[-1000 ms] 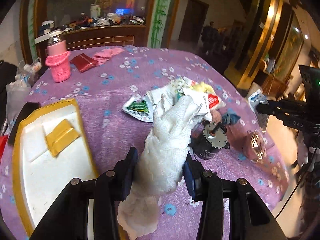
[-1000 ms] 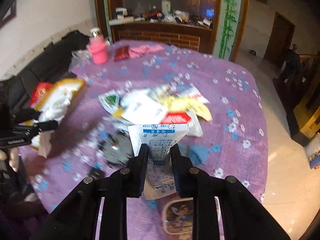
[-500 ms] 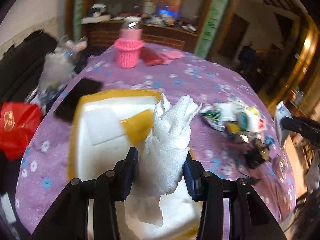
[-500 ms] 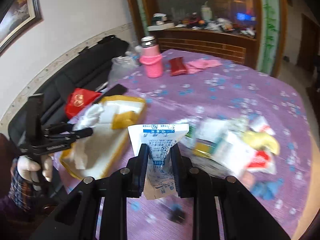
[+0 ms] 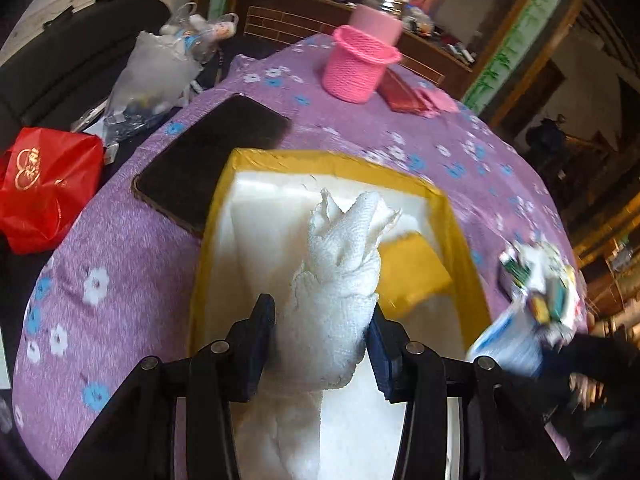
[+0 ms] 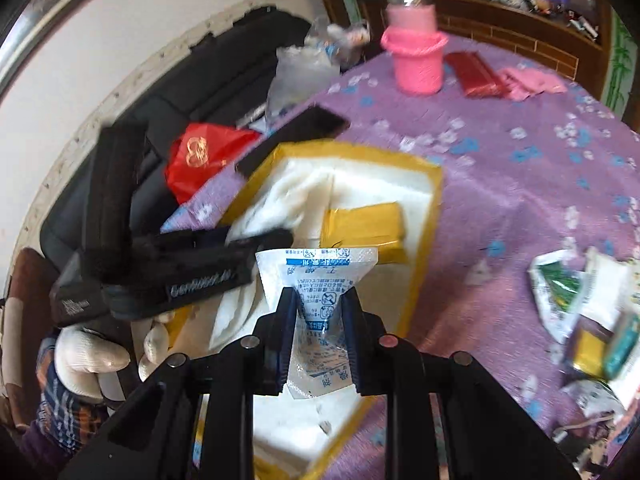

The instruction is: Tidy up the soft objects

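Observation:
My left gripper (image 5: 320,312) is shut on a white woven cloth (image 5: 344,264) that stands up between its pads and hangs below them. It hovers over a white foam box with a yellow rim (image 5: 332,158), which holds a yellow block (image 5: 412,276). My right gripper (image 6: 319,300) is shut on a crumpled blue-and-white plastic packet (image 6: 316,268), above the near right part of the same box (image 6: 360,152). The right wrist view shows the cloth (image 6: 288,200) over the box's left side. The left wrist view shows the packet (image 5: 508,344), blurred, at the lower right.
A pink knitted cup sleeve with a bottle (image 5: 360,64), a red wallet (image 5: 404,92) and a flat black slab (image 5: 212,156) lie beyond the box on the purple flowered cloth. A red bag (image 5: 44,188) and a clear bag (image 5: 152,76) sit off the table's left. Loose packets (image 6: 588,312) are piled at the right.
Both grippers have swung left from the pile of packets to above the yellow-rimmed box, each carrying its item. The cloth and the packet stay gripped.

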A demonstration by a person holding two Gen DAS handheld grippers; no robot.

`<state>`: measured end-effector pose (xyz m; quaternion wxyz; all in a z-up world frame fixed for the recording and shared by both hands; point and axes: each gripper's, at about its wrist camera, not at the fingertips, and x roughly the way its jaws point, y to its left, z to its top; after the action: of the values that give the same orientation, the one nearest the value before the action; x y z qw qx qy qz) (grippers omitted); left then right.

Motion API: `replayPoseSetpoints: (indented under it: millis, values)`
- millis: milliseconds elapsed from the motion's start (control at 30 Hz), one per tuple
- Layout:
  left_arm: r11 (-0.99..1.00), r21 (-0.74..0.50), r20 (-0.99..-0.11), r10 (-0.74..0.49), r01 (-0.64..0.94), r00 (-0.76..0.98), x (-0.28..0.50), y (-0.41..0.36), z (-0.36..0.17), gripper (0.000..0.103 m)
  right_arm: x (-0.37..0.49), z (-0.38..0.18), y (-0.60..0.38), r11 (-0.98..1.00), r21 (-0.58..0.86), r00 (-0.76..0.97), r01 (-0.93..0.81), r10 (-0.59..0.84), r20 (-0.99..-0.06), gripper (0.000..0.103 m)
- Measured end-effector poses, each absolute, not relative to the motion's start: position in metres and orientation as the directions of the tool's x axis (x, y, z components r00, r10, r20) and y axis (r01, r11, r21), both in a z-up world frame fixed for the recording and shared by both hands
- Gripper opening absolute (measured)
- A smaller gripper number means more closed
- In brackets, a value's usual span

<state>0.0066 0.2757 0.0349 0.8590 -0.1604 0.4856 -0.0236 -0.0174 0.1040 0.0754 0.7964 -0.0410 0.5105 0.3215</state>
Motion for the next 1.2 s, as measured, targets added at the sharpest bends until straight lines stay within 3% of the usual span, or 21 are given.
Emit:
replayPoseSetpoints:
  millis: [233,500,567,600,733,967,1067,1200]
  values:
    - [0.905,-0.398,-0.778,-0.248,-0.148,0.577,0.02,0.293,0.034,0.059,0.006,0.044,0.135,0.819,0.224,0.22,-0.529,0.387,-0.895,0.018]
    - [0.89,-0.42,-0.724,-0.213,-0.175,0.656,-0.01,0.299,0.046,0.068,0.038,0.031,0.148,0.862,0.135,0.284,-0.489,0.304,-0.909,0.019]
    - [0.897,-0.412,-0.703,-0.201,-0.16,0.682,-0.021,0.293,0.051,0.069,0.041,0.037,0.14,0.867,0.169,0.299,-0.469,0.336,-0.893,0.019]
    - [0.906,-0.398,-0.696,-0.199,-0.141,0.689,-0.025,0.288,0.053,0.069,0.039,0.044,0.131,0.867,0.202,0.307,-0.456,0.367,-0.878,0.02]
    - [0.958,-0.287,-0.684,-0.195,-0.013,0.703,-0.032,0.252,0.058,0.071,0.016,0.08,0.092,0.881,0.179,0.434,-0.439,0.382,-0.816,0.046]
    - [0.975,-0.088,-0.814,-0.188,0.203,0.55,-0.026,0.184,0.032,0.071,-0.046,0.122,-0.001,0.926,0.099,0.605,-0.363,0.315,-0.731,0.048]
    - [0.97,-0.018,-0.87,-0.134,0.243,0.474,-0.028,0.177,0.014,0.071,-0.068,0.13,-0.057,0.954,0.116,0.65,-0.277,0.275,-0.708,0.06]
    - [0.963,0.038,-0.874,-0.097,0.266,0.476,-0.036,0.183,0.016,0.071,-0.091,0.132,-0.122,0.979,0.122,0.69,-0.163,0.201,-0.695,0.06]
